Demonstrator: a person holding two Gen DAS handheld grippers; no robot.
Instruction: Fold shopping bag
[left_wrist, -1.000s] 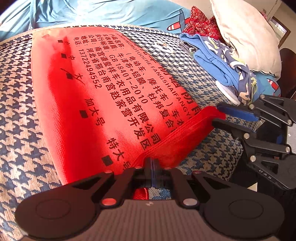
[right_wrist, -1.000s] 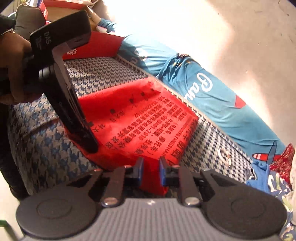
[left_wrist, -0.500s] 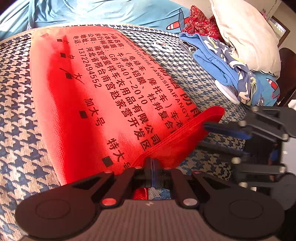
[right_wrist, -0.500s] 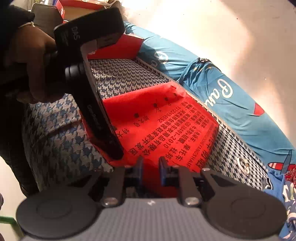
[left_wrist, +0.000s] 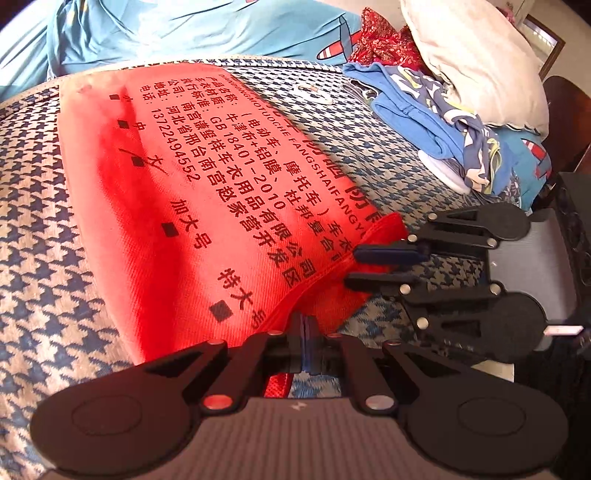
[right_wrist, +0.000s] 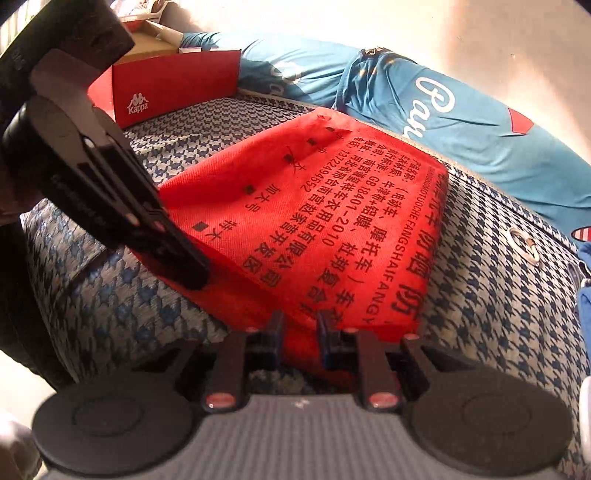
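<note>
A red non-woven shopping bag (left_wrist: 221, 206) with black print lies flat on a blue-and-white houndstooth blanket (left_wrist: 55, 277). My left gripper (left_wrist: 304, 332) is shut on the bag's near edge, and red fabric shows behind its pads. From the right wrist view the left gripper (right_wrist: 192, 273) comes in from the left and pinches that same edge of the bag (right_wrist: 332, 221). My right gripper (right_wrist: 300, 325) stands slightly open at the bag's near right corner. Seen from the left wrist, the right gripper (left_wrist: 354, 268) has one finger above and one below that corner, with a gap.
A heap of blue clothes (left_wrist: 443, 122) and a cream pillow (left_wrist: 469, 62) lie at the far right of the blanket. A light-blue sheet (left_wrist: 184, 26) runs along the far side. A red Kappa box (right_wrist: 173, 88) stands at the far left. A white ring (right_wrist: 524, 243) lies on the blanket.
The right gripper has come down and slid in toward the bag, from just off its corner to straddling it. The left gripper and the bag have stayed put.
</note>
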